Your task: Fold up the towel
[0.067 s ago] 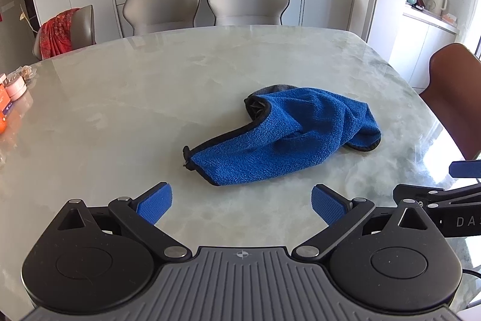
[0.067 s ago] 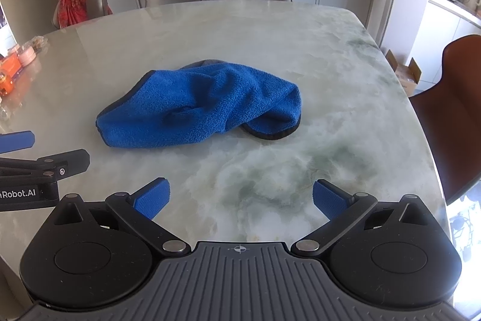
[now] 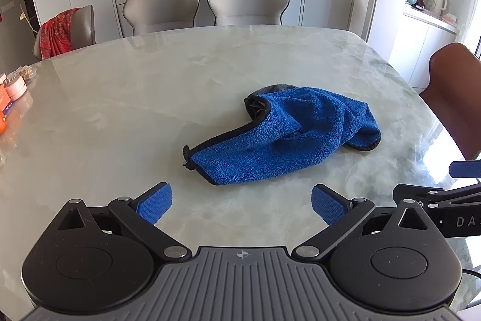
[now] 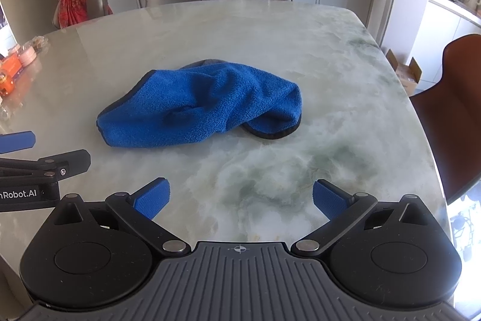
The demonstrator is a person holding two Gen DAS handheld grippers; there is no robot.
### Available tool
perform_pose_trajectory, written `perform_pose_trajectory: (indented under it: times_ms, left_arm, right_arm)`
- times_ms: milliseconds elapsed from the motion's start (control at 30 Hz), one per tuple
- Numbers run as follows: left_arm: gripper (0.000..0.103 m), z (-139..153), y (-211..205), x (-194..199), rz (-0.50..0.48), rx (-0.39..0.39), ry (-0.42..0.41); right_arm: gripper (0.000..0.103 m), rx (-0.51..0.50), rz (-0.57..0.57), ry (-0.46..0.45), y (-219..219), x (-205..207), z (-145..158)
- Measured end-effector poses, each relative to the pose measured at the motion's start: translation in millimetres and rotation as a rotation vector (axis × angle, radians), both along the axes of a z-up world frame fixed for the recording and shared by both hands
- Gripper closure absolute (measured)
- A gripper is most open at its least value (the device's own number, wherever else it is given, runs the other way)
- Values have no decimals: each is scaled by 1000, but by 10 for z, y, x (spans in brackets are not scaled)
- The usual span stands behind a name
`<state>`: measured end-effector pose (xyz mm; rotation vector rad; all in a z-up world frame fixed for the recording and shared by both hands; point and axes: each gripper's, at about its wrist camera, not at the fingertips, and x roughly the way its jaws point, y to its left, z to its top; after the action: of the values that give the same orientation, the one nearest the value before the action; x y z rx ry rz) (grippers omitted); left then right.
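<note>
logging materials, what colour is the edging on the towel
Black piping along the hem of the blue towel, with a grey underside peeking out. Clearest in the left wrist view.

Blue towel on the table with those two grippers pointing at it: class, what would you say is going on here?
A person holds a gripper in each hand over a marble table. A blue towel lies crumpled in a heap on it, not yet spread or folded. The left gripper and the right gripper are both open and empty, short of the towel and touching nothing. The folding has not started: neither gripper has hold of an edge or corner.
</note>
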<state>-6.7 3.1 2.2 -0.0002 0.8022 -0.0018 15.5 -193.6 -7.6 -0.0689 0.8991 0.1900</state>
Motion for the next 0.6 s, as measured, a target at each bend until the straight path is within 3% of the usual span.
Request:
perform_pose_trajectory:
  times_ms: [133, 267, 600]
  left_arm:
    - [2, 34, 49, -105, -3, -14, -20]
    - [2, 15, -40, 27, -1, 12, 24]
    - [2, -17, -53, 41, 8, 20, 21]
  right_arm:
    - [0, 3, -3, -2, -47, 24, -39]
    - [1, 6, 0, -3, -17, -13, -6]
    - [0, 0, 7, 7, 5, -27, -20]
